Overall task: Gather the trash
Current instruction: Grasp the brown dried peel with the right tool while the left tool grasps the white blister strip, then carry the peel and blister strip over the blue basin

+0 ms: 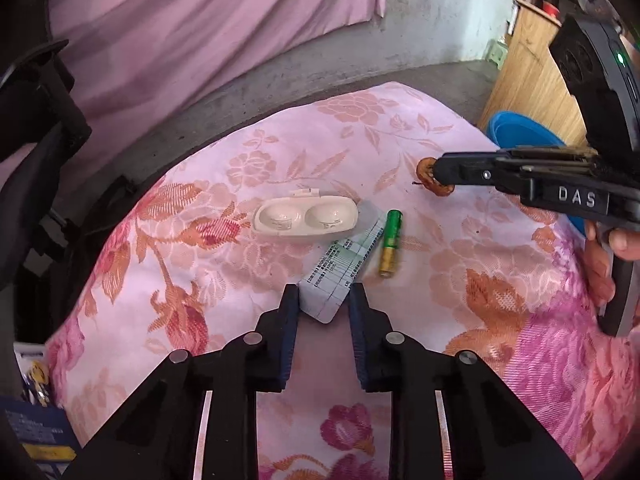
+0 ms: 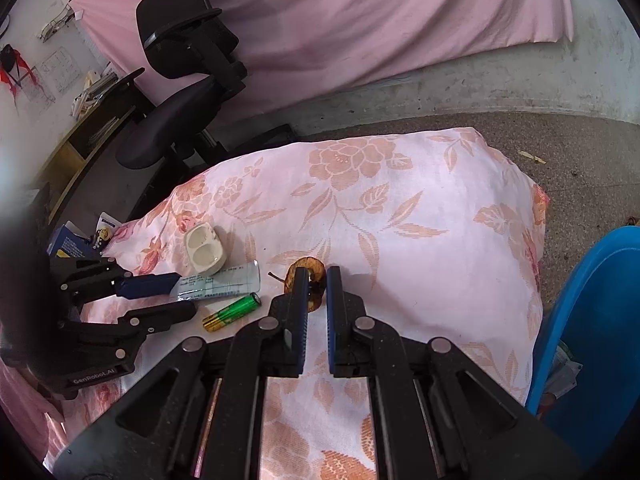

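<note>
On a pink floral cloth (image 1: 360, 132) lie a cream two-cup plastic case (image 1: 306, 215), a printed clear wrapper (image 1: 342, 268), a green and gold battery (image 1: 391, 242) and a brown dried fruit ring (image 1: 430, 180). My left gripper (image 1: 324, 294) is open, its fingers on either side of the wrapper's near end. My right gripper (image 2: 318, 276) has its fingers closed to a narrow gap around the fruit ring (image 2: 310, 270). The right wrist view also shows the case (image 2: 205, 250), the wrapper (image 2: 224, 282) and the battery (image 2: 232, 312).
A blue plastic bin (image 2: 592, 320) stands at the right of the cloth; it also shows in the left wrist view (image 1: 524, 130). A black office chair (image 2: 180, 92) stands at the back left. A pink curtain (image 2: 360, 20) hangs behind. Boxes (image 2: 76, 244) lie at the cloth's left edge.
</note>
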### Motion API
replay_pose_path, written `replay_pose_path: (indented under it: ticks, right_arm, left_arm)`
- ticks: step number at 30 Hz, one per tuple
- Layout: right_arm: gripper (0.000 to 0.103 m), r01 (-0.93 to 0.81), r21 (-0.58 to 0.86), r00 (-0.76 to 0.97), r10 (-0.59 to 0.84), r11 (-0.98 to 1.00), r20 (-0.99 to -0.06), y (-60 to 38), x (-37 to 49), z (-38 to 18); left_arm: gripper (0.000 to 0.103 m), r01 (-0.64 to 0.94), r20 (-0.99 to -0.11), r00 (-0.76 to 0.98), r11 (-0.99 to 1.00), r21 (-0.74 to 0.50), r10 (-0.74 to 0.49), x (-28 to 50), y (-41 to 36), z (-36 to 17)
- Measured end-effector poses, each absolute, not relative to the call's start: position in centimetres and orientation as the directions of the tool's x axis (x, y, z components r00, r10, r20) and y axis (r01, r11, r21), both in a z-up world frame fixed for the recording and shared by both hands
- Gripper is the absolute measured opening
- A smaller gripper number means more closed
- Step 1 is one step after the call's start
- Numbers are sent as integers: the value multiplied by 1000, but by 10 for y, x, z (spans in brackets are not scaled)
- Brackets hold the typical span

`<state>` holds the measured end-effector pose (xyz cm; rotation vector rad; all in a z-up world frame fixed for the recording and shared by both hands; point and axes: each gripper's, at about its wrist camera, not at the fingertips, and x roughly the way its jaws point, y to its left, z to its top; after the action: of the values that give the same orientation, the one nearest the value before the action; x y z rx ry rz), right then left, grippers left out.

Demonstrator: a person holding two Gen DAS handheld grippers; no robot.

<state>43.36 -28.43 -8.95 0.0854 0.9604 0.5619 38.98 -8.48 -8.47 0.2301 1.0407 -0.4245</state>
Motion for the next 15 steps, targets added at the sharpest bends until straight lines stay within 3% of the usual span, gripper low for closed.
replay_pose_path:
  ticks: [8,15]
  right_arm:
    - [38,-449,281,479,494,848,-725,-282,412,-80]
    - [38,-492,223,608,515,842,-604,-286,368,-52]
  left_arm:
    - [20,342,-799,518,930,-133,-305,344,-69,-67]
    - [20,241,-659,666,937,-254,-350,293,-62,-38]
